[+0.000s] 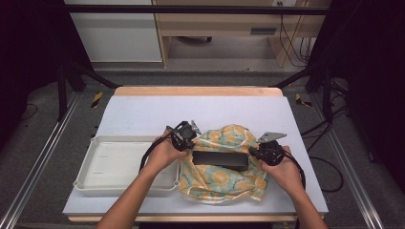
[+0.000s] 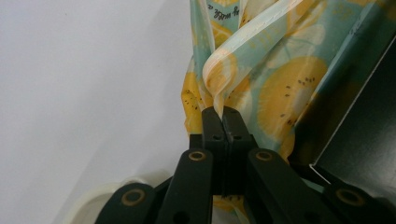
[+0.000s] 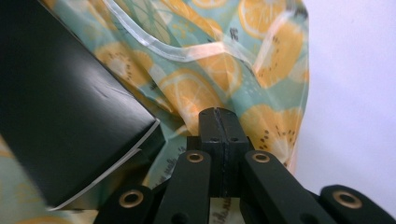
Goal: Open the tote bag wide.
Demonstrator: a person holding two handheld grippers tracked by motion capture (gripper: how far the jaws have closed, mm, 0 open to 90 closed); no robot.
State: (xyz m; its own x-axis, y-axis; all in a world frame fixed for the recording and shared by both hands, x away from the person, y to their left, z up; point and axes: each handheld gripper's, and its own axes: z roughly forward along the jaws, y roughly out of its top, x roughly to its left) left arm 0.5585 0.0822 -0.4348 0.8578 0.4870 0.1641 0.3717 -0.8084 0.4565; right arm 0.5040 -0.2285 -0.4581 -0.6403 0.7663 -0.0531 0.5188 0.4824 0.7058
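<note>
From my remote seat: both hands work a lemon-print cloth [image 1: 224, 167] spread on the white surface [image 1: 143, 114], w/ a black box [image 1: 220, 158] lying across its middle. My left hand-held gripper [image 2: 223, 112] has its jaws pressed together, pinching a gathered fold of the cloth at the box's left end. My right hand-held gripper [image 3: 218, 112] sits at the box's right end, jaws pressed together over the cloth; can't tell if fabric is caught between them. An empty white tray [image 1: 95, 145] rests just left of the cloth, near the surface's front edge.
</note>
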